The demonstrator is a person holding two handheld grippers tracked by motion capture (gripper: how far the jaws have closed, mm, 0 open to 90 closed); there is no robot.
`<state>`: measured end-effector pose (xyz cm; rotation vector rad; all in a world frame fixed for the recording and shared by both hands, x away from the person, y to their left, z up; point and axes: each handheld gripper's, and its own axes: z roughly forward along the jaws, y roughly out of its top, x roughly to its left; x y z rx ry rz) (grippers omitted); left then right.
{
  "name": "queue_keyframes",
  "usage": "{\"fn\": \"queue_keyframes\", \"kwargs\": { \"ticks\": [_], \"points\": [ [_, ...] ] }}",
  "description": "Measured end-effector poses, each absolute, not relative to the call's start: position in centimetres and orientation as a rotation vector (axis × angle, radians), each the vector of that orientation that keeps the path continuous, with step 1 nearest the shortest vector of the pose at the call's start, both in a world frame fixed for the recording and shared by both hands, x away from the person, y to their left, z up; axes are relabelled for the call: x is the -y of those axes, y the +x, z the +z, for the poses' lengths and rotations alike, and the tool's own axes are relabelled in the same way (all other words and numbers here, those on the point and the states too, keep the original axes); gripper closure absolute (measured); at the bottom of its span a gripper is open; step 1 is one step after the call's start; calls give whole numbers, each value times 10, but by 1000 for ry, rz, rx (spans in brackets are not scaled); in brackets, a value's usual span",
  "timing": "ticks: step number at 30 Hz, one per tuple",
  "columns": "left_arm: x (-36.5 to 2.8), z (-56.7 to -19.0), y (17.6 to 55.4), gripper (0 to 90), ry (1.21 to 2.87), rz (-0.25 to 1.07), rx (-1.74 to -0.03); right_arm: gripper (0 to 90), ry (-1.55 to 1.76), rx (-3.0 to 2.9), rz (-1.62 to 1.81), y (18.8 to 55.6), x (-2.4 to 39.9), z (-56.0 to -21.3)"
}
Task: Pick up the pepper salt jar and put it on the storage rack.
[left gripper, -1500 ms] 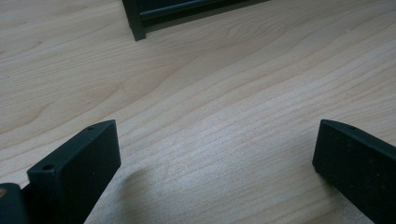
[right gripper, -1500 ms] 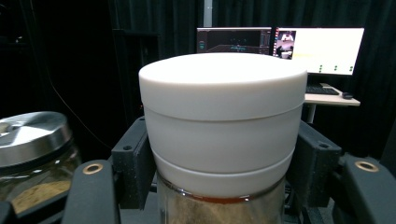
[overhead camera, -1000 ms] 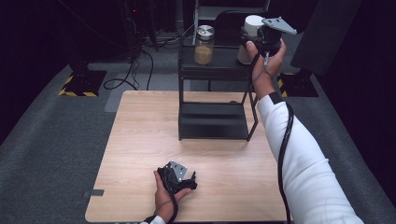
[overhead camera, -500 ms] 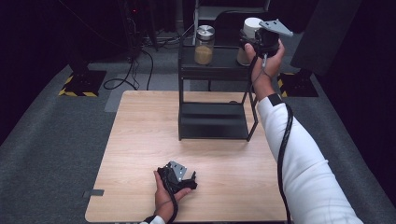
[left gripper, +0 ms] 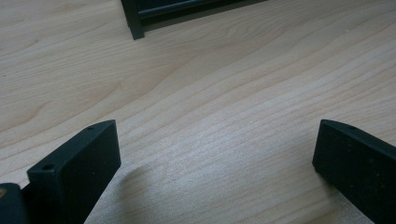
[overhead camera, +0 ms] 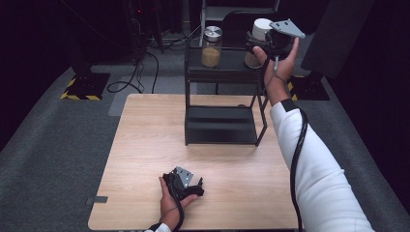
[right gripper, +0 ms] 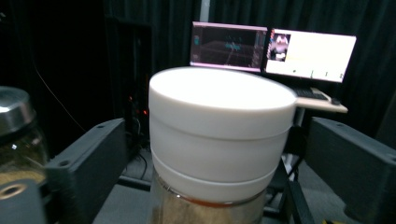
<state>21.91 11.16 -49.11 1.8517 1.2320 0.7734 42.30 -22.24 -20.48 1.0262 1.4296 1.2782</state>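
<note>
The right tool had just been opening, its jaws clear either side of the white-lidded jar on the shelf; the left tool lay open on the worktop.

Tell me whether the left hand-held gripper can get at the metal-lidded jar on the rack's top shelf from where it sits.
Probably not without a long reach. The left hand-held gripper rests at the table's near edge, jaws open over bare wood. The metal-lidded jar stands on the black rack's top shelf at the far side. Nothing blocks the way.

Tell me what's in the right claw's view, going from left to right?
Silver-lidded jar → left black jaw → white-lidded jar → right black jaw. The jaws stand apart from the white lid, having just opened.
</note>
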Motion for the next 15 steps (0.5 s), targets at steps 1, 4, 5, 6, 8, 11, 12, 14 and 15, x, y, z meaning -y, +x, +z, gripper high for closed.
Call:
{"fn": "queue_keyframes", "kwargs": {
  "ticks": [1,4,5,6,8,11,12,14,15],
  "points": [
    [-112,-491,219,7,1851,771,-1232,38,1024,-1430,1278,422,224,-204],
    [-112,-491,219,7,1851,770,-1232,28,1012,-1426,1291,416,228,-204],
    [-112,-491,219,6,1852,772,-1232,24,1006,-1425,1303,413,231,-205],
    [-112,-491,219,6,1854,774,-1230,18,998,-1427,1304,410,232,-204],
    [-112,-491,219,7,1854,774,-1230,10,978,-1423,1296,402,233,-203],
    [-111,-491,219,6,1855,777,-1228,9,965,-1424,1306,389,238,-203],
    [-111,-491,219,7,1855,780,-1226,9,960,-1424,1310,386,240,-203],
    [-111,-492,218,7,1855,783,-1223,8,954,-1430,1299,379,242,-204],
    [-111,-492,218,7,1855,784,-1223,7,951,-1432,1296,376,242,-205]
  ]
}}
